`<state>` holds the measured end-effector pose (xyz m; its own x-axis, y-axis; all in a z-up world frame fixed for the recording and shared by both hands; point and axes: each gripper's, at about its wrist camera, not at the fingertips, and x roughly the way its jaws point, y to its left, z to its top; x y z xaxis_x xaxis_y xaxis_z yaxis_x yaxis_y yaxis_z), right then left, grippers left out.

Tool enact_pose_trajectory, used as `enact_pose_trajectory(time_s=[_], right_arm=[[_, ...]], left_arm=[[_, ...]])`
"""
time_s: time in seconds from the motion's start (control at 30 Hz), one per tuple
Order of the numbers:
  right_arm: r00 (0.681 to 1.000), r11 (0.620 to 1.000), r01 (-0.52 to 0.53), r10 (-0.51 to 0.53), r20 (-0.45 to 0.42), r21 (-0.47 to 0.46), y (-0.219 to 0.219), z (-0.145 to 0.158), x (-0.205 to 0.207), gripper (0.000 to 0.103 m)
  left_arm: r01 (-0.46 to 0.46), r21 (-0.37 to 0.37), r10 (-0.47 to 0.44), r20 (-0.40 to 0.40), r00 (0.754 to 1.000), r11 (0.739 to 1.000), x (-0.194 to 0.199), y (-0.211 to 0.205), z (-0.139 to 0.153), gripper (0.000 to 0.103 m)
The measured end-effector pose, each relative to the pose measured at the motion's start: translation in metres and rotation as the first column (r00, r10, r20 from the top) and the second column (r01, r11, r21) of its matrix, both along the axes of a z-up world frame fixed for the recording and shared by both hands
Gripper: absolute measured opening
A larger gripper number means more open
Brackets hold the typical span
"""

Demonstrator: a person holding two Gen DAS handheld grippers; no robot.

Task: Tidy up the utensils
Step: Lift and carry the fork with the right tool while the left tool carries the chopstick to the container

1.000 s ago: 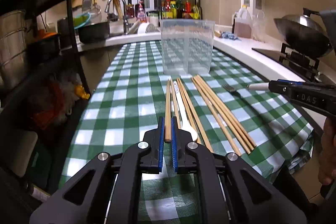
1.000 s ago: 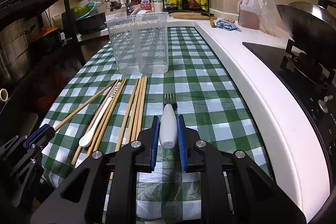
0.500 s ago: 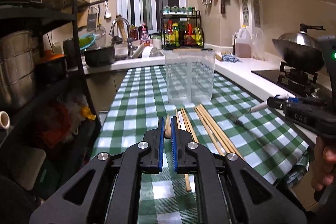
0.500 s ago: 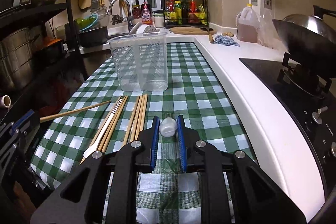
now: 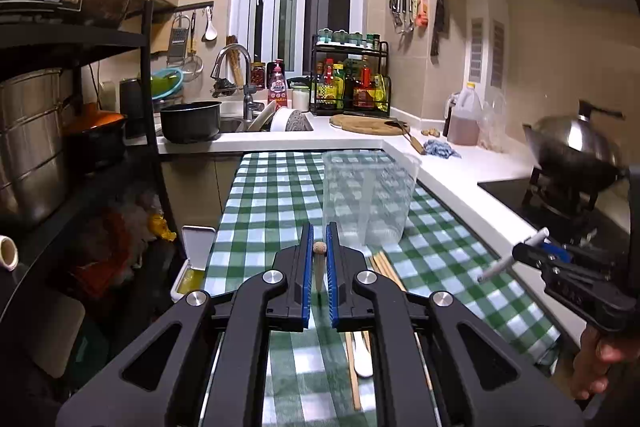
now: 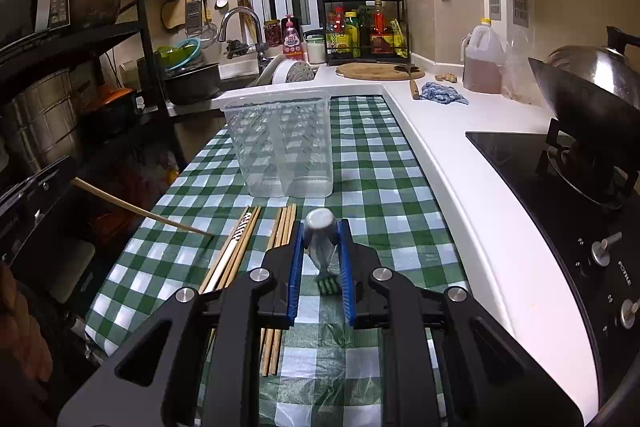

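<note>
Left gripper [image 5: 319, 247] is closed on a single wooden chopstick [image 5: 319, 259], held above the cloth with its round end showing between the blue pads; from the right wrist camera the same chopstick [image 6: 140, 211] slants down from the left toward the cloth. Right gripper [image 6: 320, 239] is clamped on a white-handled fork [image 6: 319, 235], butt end of the handle facing the camera and tines pointing down toward the table.

Going by size: the green-and-white checked tablecloth [image 6: 372, 163] covers the long table, running up to the white counter [image 6: 444, 123]. On the cloth, toward its far end, stands a clear plastic utensil holder [image 6: 280, 143], upright, with a divider splitting it into two compartments; nothing shows inside either one. Near it, on the side closer to the grippers, a bundle of wooden chopsticks [image 6: 285, 223] lies flat, and just beside those, to the left, a white spoon [image 6: 236, 239] lies among more chopsticks. Both held utensils are well short of the holder
</note>
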<state>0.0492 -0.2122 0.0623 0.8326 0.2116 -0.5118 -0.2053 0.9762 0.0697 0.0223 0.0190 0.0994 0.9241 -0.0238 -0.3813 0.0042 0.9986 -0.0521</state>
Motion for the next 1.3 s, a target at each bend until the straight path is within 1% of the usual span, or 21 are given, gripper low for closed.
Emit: enact_pose_trajectory(time_s=[0.33, 0.53, 0.63, 0.77, 0.93, 1.07, 1.13, 1.17, 1.23, 1.3], right_arm=[[0.999, 0.999, 0.005, -0.003, -0.045, 0.033, -0.009, 0.026, 0.033, 0.017], [0.999, 0.999, -0.005, 0.007, -0.041, 0.048, -0.008, 0.047, 0.050, 0.017], [0.999, 0.998, -0.012, 0.014, -0.031, 0.061, -0.007, 0.063, 0.060, 0.017], [1.000, 0.996, -0.022, 0.022, 0.005, 0.083, -0.009, 0.096, 0.073, 0.017], [0.997, 0.993, -0.050, 0.043, 0.071, 0.103, -0.004, 0.145, 0.097, 0.017], [0.990, 0.991, -0.083, 0.070, 0.120, 0.108, 0.009, 0.176, 0.122, 0.017], [0.988, 0.988, -0.101, 0.086, 0.128, 0.114, 0.018, 0.182, 0.137, 0.017], [0.987, 0.988, -0.107, 0.092, 0.132, 0.113, 0.022, 0.182, 0.144, 0.017], [0.986, 0.988, -0.112, 0.097, 0.137, 0.108, 0.030, 0.180, 0.158, 0.017], [0.986, 0.989, -0.111, 0.096, 0.136, 0.103, 0.034, 0.173, 0.171, 0.017]], left_arm=[[0.053, -0.124, -0.064, -0.090, 0.994, 0.991, 0.046, 0.030, 0.030, 0.006], [0.074, -0.122, -0.089, -0.125, 0.988, 0.990, 0.067, 0.032, 0.048, 0.006], [0.075, -0.129, -0.093, -0.137, 0.986, 0.989, 0.077, 0.038, 0.061, 0.006], [0.072, -0.121, -0.087, -0.126, 0.988, 0.990, 0.088, 0.048, 0.091, 0.006], [0.080, -0.110, -0.087, -0.066, 0.994, 0.991, 0.106, 0.060, 0.143, 0.006], [0.095, -0.112, -0.098, -0.019, 0.995, 0.989, 0.124, 0.058, 0.172, 0.006], [0.104, -0.119, -0.106, -0.005, 0.994, 0.987, 0.134, 0.056, 0.178, 0.006], [0.111, -0.134, -0.113, -0.004, 0.994, 0.985, 0.141, 0.055, 0.179, 0.006], [0.129, -0.151, -0.132, -0.007, 0.991, 0.980, 0.154, 0.051, 0.176, 0.006], [0.137, -0.151, -0.142, -0.022, 0.990, 0.979, 0.166, 0.044, 0.169, 0.006]])
